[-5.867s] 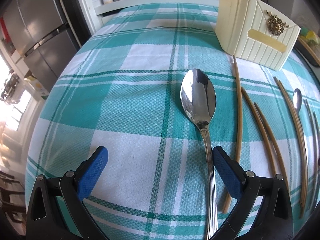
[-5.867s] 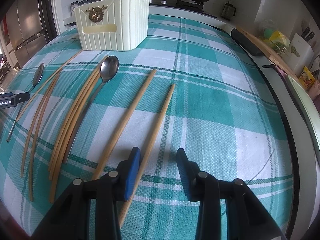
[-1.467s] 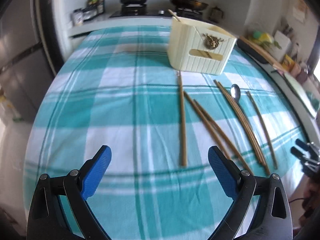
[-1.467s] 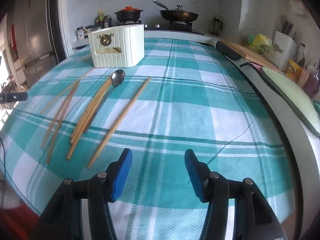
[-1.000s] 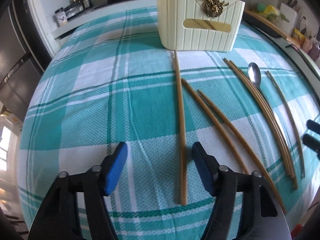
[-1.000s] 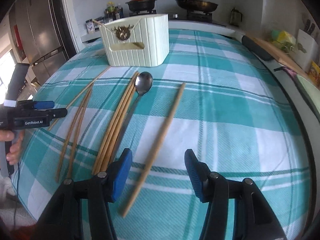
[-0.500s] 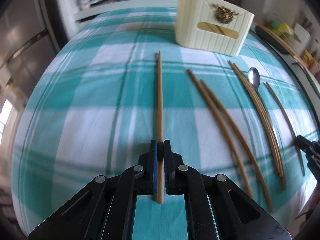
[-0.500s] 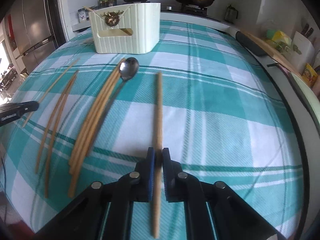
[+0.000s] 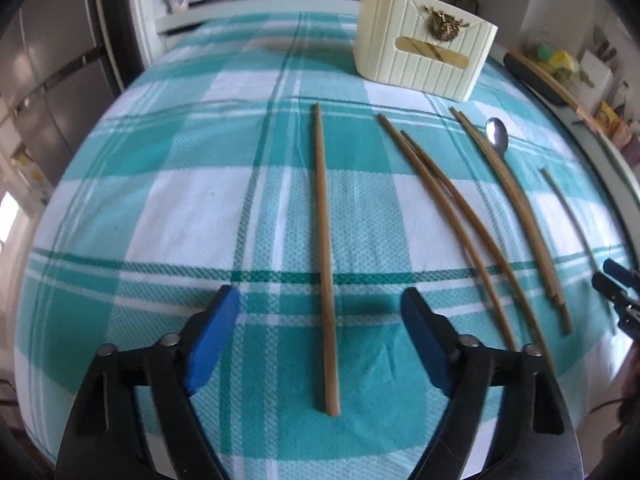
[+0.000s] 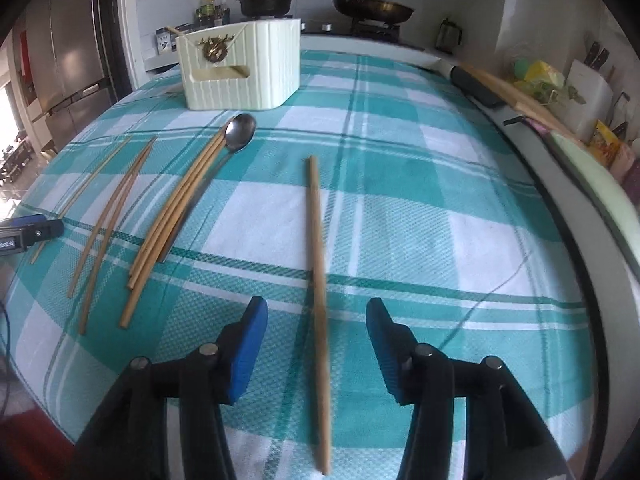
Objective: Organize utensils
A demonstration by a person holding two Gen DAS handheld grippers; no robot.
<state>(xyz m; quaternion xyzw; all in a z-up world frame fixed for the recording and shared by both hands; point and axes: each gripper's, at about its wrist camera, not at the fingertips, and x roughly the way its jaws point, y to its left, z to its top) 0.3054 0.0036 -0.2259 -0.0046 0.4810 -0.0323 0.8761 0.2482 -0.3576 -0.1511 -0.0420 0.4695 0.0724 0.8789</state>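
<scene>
Since each chopstick lies lengthwise between spread blue pads, the left tongs (image 9: 320, 344) straddle one chopstick (image 9: 325, 248) at frame centre and the right tongs (image 10: 316, 344) straddle another (image 10: 318, 264), both aimed at the cream holder (image 10: 244, 66), upper left, on the counter (image 10: 420, 208).

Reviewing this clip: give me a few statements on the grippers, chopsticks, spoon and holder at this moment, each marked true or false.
1. The left gripper is open, a chopstick lying between its fingers. True.
2. The right gripper is shut on a chopstick. False: it is open, the chopstick ungripped between its fingers.
3. The spoon stands inside the cream holder. False: it lies on the tablecloth beside a bundle of chopsticks.
4. The holder stands upright. True.
</scene>
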